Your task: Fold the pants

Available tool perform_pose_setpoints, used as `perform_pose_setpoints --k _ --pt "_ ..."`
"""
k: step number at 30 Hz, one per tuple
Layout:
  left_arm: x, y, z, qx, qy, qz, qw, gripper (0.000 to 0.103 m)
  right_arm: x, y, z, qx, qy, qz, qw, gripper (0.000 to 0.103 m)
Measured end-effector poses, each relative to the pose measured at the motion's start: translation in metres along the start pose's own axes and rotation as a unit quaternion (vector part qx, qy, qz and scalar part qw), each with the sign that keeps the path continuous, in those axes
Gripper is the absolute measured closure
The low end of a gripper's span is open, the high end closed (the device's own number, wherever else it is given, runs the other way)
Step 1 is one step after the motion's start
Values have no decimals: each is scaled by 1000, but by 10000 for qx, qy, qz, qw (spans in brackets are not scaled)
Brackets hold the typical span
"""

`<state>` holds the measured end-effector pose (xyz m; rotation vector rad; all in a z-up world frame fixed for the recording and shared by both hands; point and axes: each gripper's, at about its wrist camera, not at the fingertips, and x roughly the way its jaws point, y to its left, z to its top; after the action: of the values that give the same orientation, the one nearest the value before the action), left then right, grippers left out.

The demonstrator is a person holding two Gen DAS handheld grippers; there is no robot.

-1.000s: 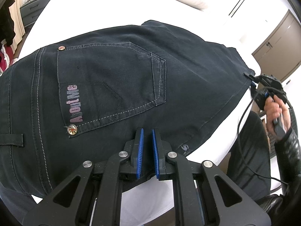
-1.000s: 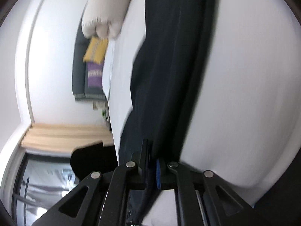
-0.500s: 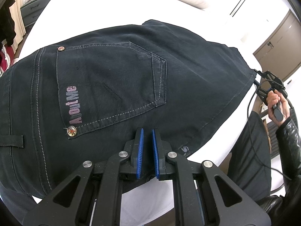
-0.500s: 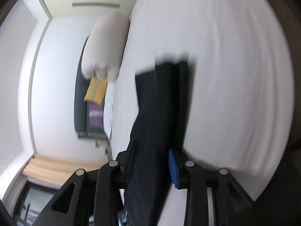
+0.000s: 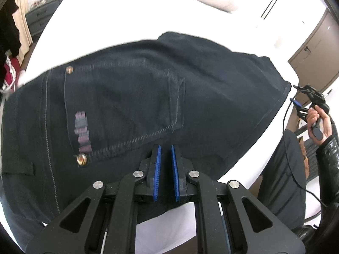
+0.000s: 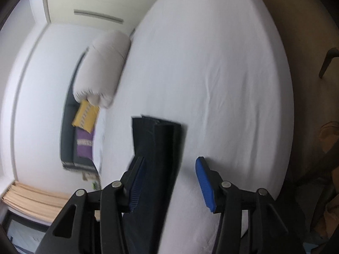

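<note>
The dark navy denim pants (image 5: 131, 97) lie spread flat on the white sheeted bed (image 5: 118, 12), seat side up, with a stitched patch pocket (image 5: 125, 110) bearing pale contrast thread, a blurred purple-grey printed logo (image 5: 82, 131) and copper rivets at its corners. The cloth is a matte, fine twill, with a hemmed edge running toward the bed's near corner. The left gripper (image 5: 165, 163), black plastic with ribbed blue pads, has its jaws narrow, a thin gap between them, poised at the lower edge of the denim; whether they pinch cloth cannot be told. In the right wrist view a folded leg end of the pants (image 6: 156, 148) runs as a long dark strip across the smooth sheet. The right gripper (image 6: 169, 175) stands wide, its left pad beside the strip. A puffy cream quilted duvet roll (image 6: 103, 69) lies at the bed's far side.
</note>
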<state>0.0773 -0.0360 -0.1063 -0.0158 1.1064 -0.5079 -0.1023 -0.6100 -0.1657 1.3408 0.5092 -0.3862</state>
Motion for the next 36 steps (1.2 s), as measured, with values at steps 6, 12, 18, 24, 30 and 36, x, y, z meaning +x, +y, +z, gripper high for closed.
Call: perform_pose_setpoints --k 6,12,18,24,30,36 --pt "-1 -28 45 -38 -352 -660 9972 93 15 9 8 -92 212 176 9996 50" --pt "74 -52 87 -19 220 -1006 9947 93 38 16 10 -151 410 323 9985 53" --pt "101 -32 80 -529 405 -1208 9904 93 52 3 22 -97 460 373 9982 94" --pt "98 -20 73 -688 403 -1323 9880 93 49 5 20 -366 352 371 9980 95" --pt "97 -13 73 -873 362 -1452 9849 93 39 46 8 -1282 104 -161 9916 96" --pt "97 -6 72 -1076 313 -1537 9817 93 33 141 -71 -3578 60 -627 9317 97"
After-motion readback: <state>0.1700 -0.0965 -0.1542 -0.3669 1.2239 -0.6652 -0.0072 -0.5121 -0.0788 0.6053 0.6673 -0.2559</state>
